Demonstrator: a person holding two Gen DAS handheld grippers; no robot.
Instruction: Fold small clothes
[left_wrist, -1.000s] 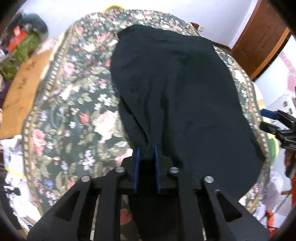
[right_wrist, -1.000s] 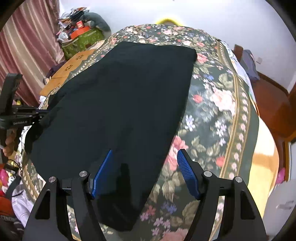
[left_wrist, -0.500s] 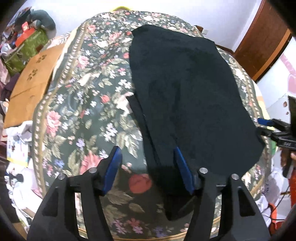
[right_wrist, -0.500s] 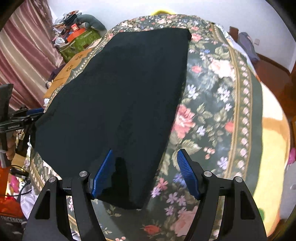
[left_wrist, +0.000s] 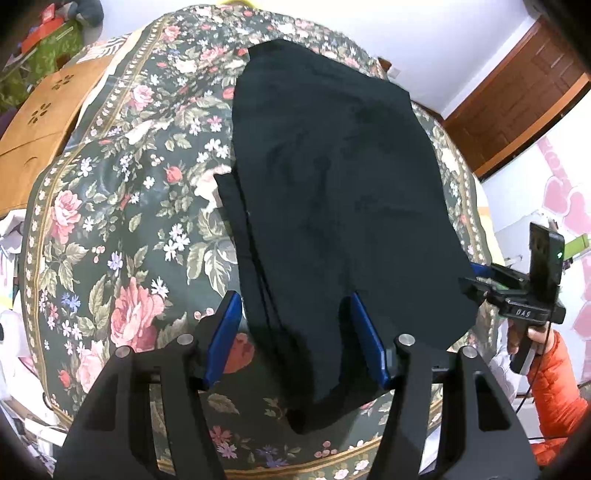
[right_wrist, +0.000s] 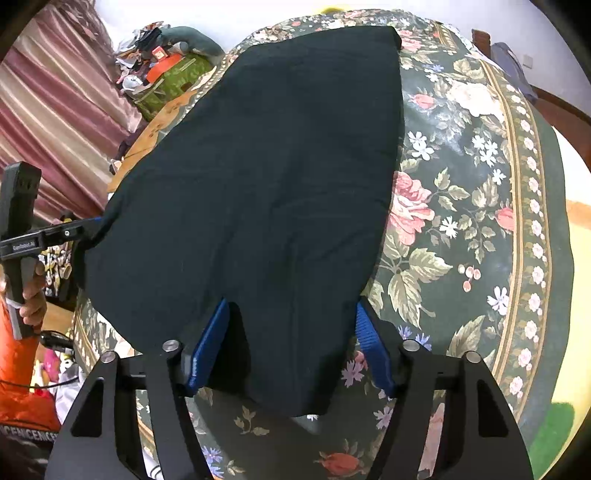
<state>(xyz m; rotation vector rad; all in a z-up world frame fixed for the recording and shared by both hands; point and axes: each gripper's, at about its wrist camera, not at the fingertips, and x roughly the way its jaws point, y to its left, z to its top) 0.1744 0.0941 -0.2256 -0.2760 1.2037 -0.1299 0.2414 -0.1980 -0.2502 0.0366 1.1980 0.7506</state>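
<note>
Left wrist view: your left gripper (left_wrist: 295, 332) w/ blue pads spread wide, jaws apart, nothing pinched; the near left corner of the black garment (left_wrist: 332, 192) lies between the pads, on the floral bedspread (left_wrist: 122, 221). Garment is spread flat, lengthwise away from you, w/ a narrow folded strip showing along its left edge. Far right in same view: your right gripper (left_wrist: 480, 275) at the garment's right near corner, body marked w/ a green LED, held by a hand in an orange sleeve (left_wrist: 554, 373); its jaw gap can't be read from this angle. Right wrist view: your right gripper (right_wrist: 291, 339) also wide open, pads either side of the garment's (right_wrist: 266, 166) near right corner, cloth lying loose between them, not clamped. Left gripper (right_wrist: 88, 225) shows at the frame's left edge, tips at the garment's other near corner. Bkgd: wooden board (left_wrist: 40, 125) beside the bed on the left, green box (right_wrist: 170, 77) w/ clutter on top, striped curtain (right_wrist: 55, 110), brown wooden door (left_wrist: 517, 92) at right.
</note>
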